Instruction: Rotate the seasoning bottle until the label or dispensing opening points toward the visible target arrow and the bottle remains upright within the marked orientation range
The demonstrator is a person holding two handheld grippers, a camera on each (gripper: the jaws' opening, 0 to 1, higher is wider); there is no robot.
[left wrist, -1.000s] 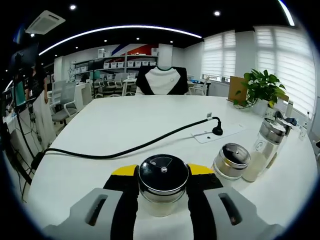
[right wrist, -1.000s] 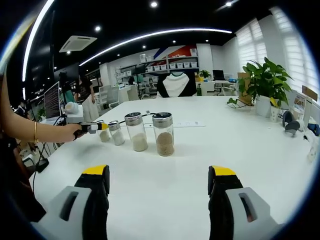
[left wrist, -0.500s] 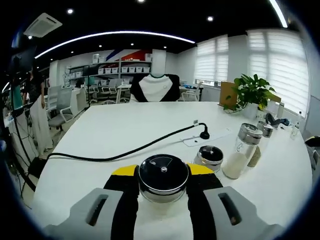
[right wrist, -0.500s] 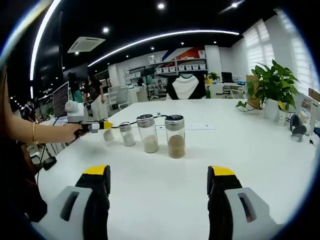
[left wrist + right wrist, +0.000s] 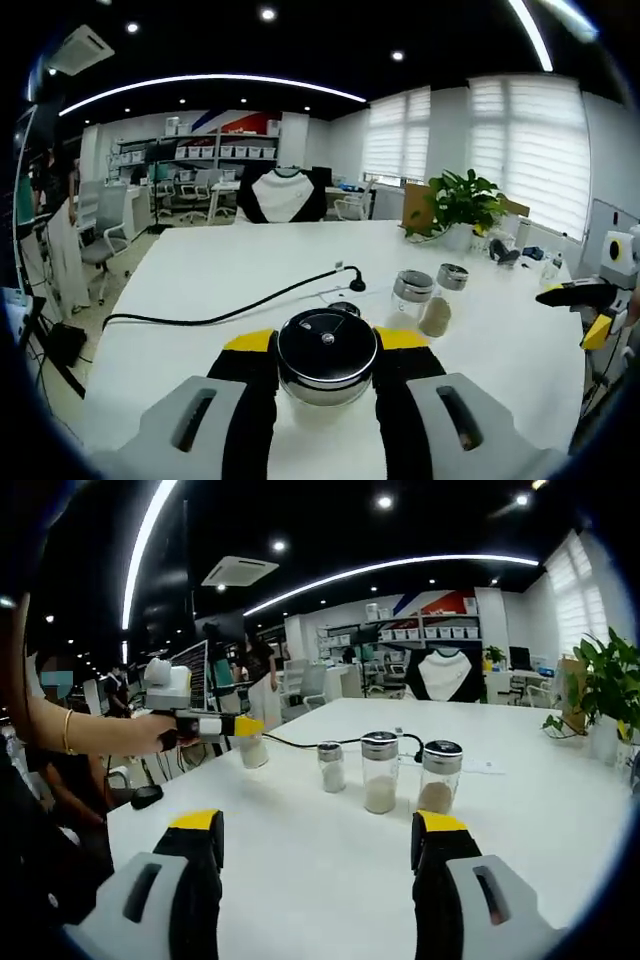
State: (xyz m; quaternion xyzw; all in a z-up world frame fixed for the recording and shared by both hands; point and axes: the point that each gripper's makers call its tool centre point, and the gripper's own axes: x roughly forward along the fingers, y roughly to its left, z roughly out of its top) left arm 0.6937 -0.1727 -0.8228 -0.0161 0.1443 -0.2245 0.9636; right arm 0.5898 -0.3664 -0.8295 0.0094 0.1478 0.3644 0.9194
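— Between the yellow-tipped black jaws of the left gripper (image 5: 326, 352), what is that?

— A small glass seasoning bottle with a round black and chrome lid (image 5: 326, 350). In the left gripper view the jaws press against both of its sides, so the gripper is clamped on it. In the right gripper view the same bottle (image 5: 251, 750) hangs above the white table (image 5: 300, 870), lifted clear of the top, near the table's left edge as that view shows it.

— Does it stand upright?

— In the right gripper view it looks roughly upright, with pale powder in its lower part. Which way its opening faces I cannot tell.

— And the right gripper (image 5: 316, 832)?

— Its jaws stand wide apart with nothing between them, over bare table near the close edge.

— What else stands on the table?

— Three more glass shakers in a row toward the middle: a short glass shaker with a dark lid (image 5: 331, 766), a taller glass shaker with white powder (image 5: 379, 772), and a glass shaker with brown seasoning (image 5: 437, 777). They stand near one another but apart. A black cable (image 5: 230, 314) snakes across the top from the left edge to a small black plug on a flat white card (image 5: 345, 290).

— Anything at the far edge?

— A green potted plant (image 5: 458, 204) near the far right corner, by the windows with white blinds. A person's bare forearm with a thin gold bracelet (image 5: 70, 744) reaches in to the left gripper.
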